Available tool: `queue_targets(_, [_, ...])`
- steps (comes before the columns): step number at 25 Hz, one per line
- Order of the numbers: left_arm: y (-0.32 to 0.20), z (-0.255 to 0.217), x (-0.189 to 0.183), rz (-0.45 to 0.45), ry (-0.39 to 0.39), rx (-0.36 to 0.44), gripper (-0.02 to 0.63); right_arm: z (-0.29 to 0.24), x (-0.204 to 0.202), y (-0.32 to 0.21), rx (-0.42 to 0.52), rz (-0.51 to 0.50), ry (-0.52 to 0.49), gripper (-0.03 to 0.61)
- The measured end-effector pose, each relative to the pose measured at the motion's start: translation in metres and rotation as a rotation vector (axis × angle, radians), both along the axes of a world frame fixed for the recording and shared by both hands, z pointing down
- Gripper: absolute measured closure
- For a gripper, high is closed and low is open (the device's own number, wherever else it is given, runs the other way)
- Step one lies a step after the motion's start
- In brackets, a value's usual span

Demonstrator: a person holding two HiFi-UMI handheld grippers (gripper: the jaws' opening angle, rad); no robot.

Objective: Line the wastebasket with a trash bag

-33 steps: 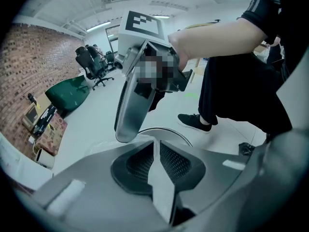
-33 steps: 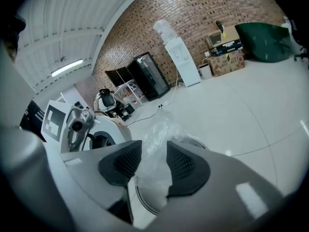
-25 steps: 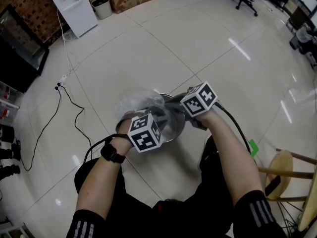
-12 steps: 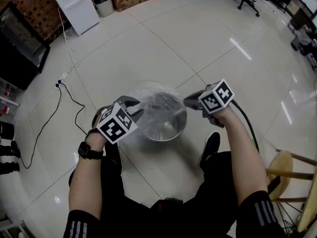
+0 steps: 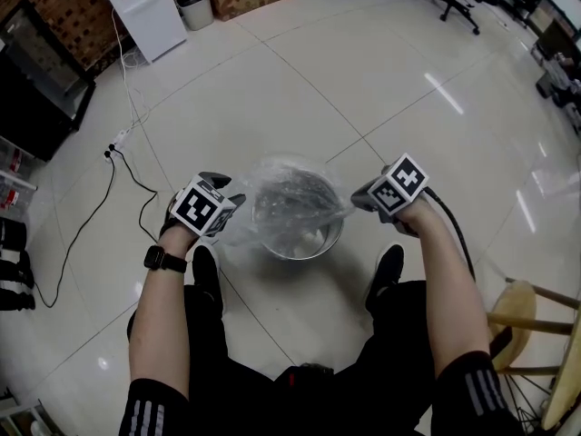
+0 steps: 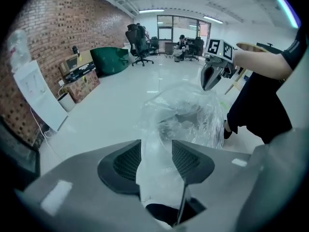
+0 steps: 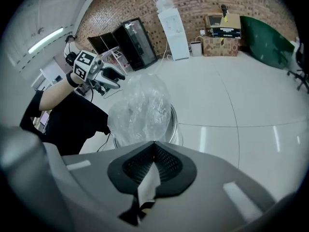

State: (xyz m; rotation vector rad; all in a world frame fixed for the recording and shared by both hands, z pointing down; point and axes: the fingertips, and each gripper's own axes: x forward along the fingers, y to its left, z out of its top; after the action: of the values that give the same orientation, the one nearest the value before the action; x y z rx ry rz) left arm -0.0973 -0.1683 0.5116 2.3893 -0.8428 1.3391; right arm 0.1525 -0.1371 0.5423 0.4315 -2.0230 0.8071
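On floor (image 5: 363, 80) before me | wastebasket (image 5: 313, 243) upright, trash bag (image 5: 286, 193) bunched over its mouth | my left claw (image 6: 157, 153) has just been opening, bag film between | my right claw (image 7: 154, 151) clamped on bag edge

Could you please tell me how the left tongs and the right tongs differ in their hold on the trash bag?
The left tongs have their jaws apart, having just been opening, with trash bag film loose between them; the right tongs are shut, pinching the film. In the head view, the left tongs sit left of the wastebasket, the right tongs on its right. Both reach toward the same bag.
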Motion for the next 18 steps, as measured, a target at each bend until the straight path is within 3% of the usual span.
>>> queue_targets(10, [0.009,0.045,0.025,0.07,-0.082,-0.088,0.43,0.036,0.019,0.002,-0.034,0.004,0.102,0.572])
queue_targets(14, [-0.007,0.049,0.03,0.041,-0.051,-0.059,0.428,0.051,0.029,-0.011,-0.006,0.079,0.129,0.572])
queue_targets(18, [-0.011,0.058,0.036,0.003,-0.001,-0.12,0.428,0.063,0.031,-0.011,0.01,0.061,0.19,0.571])
